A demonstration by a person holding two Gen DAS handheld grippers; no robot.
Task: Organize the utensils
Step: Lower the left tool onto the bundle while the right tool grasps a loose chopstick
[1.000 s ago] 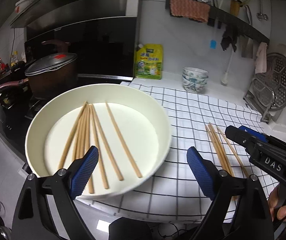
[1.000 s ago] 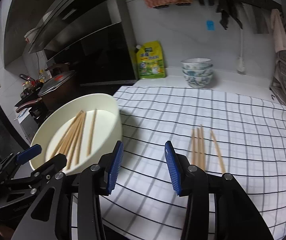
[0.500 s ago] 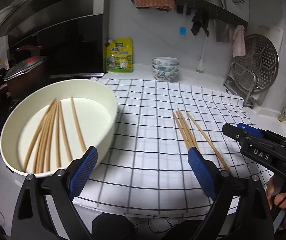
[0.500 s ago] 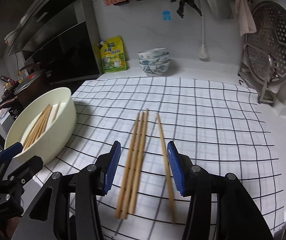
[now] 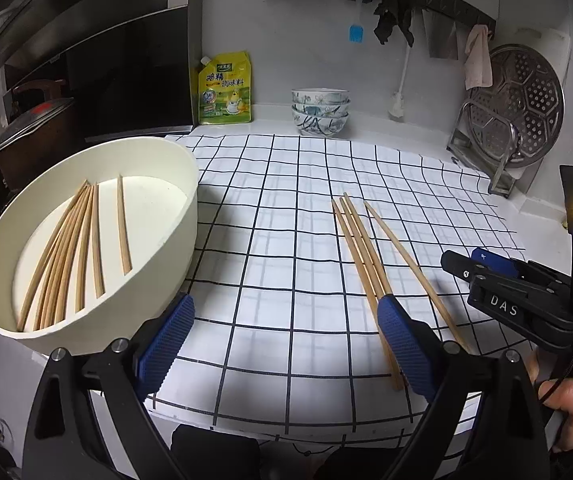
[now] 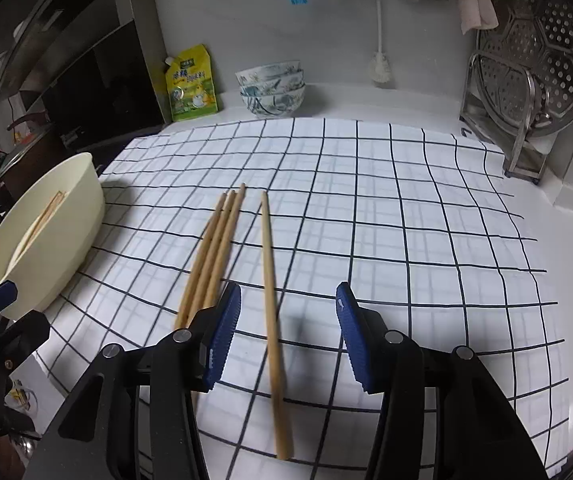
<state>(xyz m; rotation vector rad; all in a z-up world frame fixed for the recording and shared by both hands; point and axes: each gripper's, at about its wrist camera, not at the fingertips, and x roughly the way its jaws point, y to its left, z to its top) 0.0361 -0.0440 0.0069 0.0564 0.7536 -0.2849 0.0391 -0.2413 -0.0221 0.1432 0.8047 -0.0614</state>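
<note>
A cream round basin [image 5: 154, 264] on the left holds several wooden chopsticks [image 5: 74, 252]; it also shows in the right wrist view [image 6: 66, 224]. Three chopsticks lie bunched on the checked cloth [image 6: 214, 256], with a single chopstick [image 6: 272, 280] beside them; both show in the left wrist view too, the bunch [image 5: 360, 252] and the single one [image 5: 410, 268]. My right gripper [image 6: 288, 336] is open, low over the cloth, its jaws either side of the single chopstick. My left gripper [image 5: 286, 344] is open and empty between basin and bunch.
A white checked cloth [image 6: 406, 208] covers the counter. Stacked patterned bowls [image 5: 320, 112] and a yellow pouch [image 5: 224, 88] stand at the back wall. A steel steamer rack [image 6: 534, 64] stands at the right. A pot with lid [image 5: 30, 132] sits on the hob at left.
Both grippers have swung right, away from the basin, towards the loose chopsticks. The right gripper has come down closer, and the single chopstick now lies between its open jaws.
</note>
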